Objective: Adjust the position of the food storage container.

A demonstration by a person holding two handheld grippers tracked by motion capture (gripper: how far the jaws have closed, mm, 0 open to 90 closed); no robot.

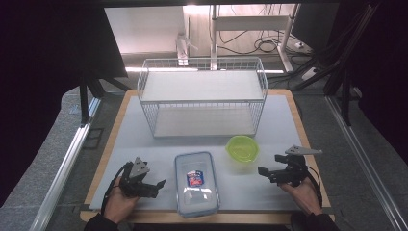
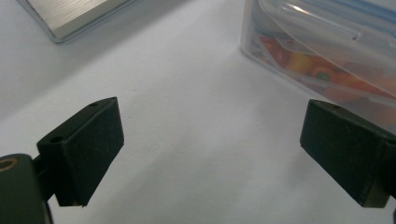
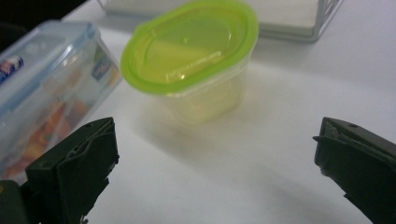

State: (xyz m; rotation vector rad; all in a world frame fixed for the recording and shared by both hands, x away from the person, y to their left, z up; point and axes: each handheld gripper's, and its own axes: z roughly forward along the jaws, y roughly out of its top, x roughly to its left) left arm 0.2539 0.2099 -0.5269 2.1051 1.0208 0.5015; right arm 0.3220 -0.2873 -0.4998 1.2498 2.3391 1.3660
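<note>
A clear rectangular lidded box (image 1: 196, 184) with a blue-edged lid and colourful contents (image 2: 322, 51) (image 3: 42, 88) lies at the table's front centre. A small round tub with a green lid (image 1: 242, 149) (image 3: 196, 56) stands just right of it. My left gripper (image 1: 156, 186) (image 2: 210, 158) rests open on the mat left of the box, jaws wide with nothing between them. To the right of the tub my right gripper (image 1: 269, 166) (image 3: 215, 172) is open as well, pointing at the tub, which stands a short way ahead of its jaws.
A white wire basket shelf (image 1: 202, 96) with two levels stands at the back centre of the white mat (image 1: 288, 125). Its base corner (image 2: 70, 18) shows in the left gripper view. The wooden table edge (image 1: 308, 139) borders the mat.
</note>
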